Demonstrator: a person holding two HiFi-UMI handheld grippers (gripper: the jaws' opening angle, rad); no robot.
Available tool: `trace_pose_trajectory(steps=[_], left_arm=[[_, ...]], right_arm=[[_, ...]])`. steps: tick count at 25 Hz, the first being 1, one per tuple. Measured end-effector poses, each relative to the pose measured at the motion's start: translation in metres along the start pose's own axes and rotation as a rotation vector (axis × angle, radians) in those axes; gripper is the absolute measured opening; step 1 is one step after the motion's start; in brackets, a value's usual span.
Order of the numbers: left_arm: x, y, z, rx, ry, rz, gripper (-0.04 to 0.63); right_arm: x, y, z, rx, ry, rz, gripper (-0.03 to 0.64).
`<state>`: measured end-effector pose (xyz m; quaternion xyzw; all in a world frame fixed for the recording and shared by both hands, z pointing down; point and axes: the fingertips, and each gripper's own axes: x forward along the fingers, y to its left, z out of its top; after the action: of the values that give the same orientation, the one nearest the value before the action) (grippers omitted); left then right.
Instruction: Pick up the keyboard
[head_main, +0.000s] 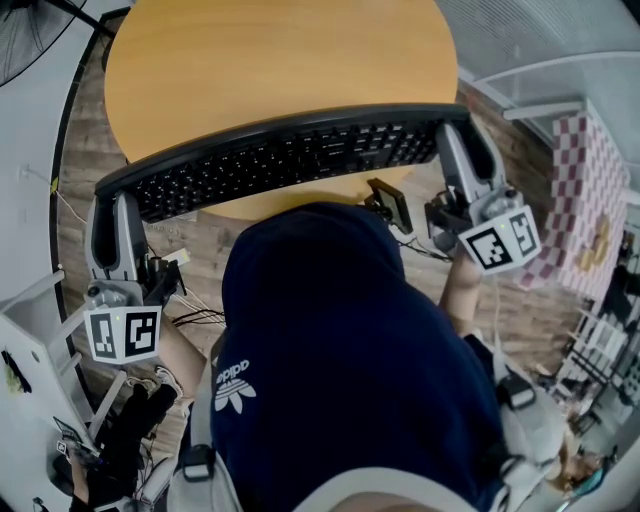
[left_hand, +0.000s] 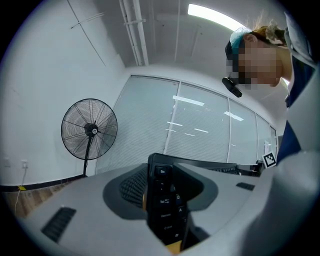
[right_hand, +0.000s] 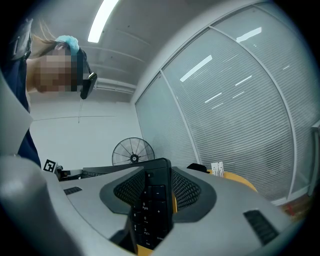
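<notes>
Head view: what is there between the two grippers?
The black keyboard spans the whole stretch, its ends clamped in the left gripper and right gripper. Each gripper view shows its jaws shut on a keyboard end.

Your right gripper (right_hand: 156, 175) clamped on the keyboard (right_hand: 150, 210) numpad end, fan (right_hand: 133, 158) at its 11 o'clock, yellow table (right_hand: 241, 181) at 3 o'clock.

Wears a navy hooded sweatshirt (head_main: 340, 350) with a white trefoil logo (head_main: 233, 388), pale grey shoulder straps (head_main: 203, 425) with black buckles, and a teal head covering (left_hand: 241, 34). Shows matte grey shells with dark mesh-textured pads on the left gripper (head_main: 108, 205) and right gripper (head_main: 455, 132), each topped by a white cube of black square markers.
</notes>
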<state>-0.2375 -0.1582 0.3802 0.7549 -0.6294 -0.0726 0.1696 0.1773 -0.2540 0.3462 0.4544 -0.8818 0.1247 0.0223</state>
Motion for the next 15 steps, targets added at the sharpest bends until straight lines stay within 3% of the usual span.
trace_pose_trajectory(steps=[15], left_arm=[[-0.0005, -0.001, 0.0004, -0.001, 0.003, -0.002, 0.14]], right_arm=[[-0.0012, -0.0007, 0.0006, -0.005, 0.007, -0.006, 0.155]])
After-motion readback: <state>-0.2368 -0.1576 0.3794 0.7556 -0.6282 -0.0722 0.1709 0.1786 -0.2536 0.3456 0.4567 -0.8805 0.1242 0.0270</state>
